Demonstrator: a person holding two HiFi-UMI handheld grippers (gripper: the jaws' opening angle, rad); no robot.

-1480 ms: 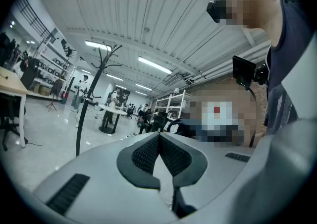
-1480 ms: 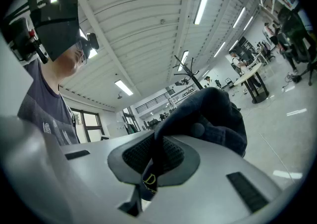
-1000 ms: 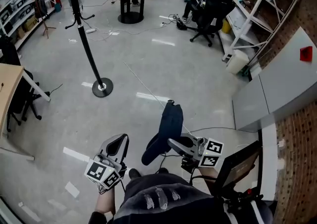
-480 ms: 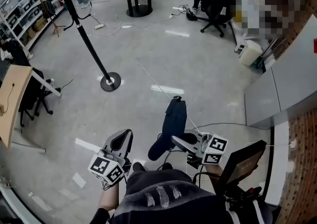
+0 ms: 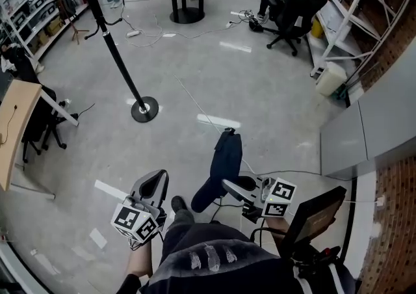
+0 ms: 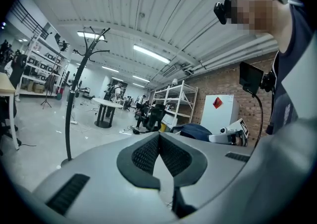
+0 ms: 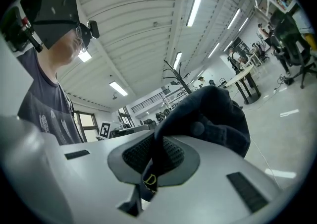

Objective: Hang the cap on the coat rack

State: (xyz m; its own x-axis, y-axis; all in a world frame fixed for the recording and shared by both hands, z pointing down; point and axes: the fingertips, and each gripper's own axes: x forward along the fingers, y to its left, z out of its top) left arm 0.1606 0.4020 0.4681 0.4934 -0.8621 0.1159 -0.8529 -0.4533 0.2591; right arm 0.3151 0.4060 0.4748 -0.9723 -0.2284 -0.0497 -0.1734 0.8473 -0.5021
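Framing has shifted slightly since the earlier frame; the cap (image 5: pixel 226 156) is still clamped in the right tongs (image 5: pixel 229 186), while the left tongs (image 5: pixel 155 183) are held together, empty. The coat rack (image 5: pixel 116 55) is well apart, so hanging is yet to be done.

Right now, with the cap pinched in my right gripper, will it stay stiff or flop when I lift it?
Probably floppy: the cap droops in folds over the right gripper, whose jaws pinch only a thin edge. Likely light, since that small pinch carries it. It may swing on the way to the coat rack.
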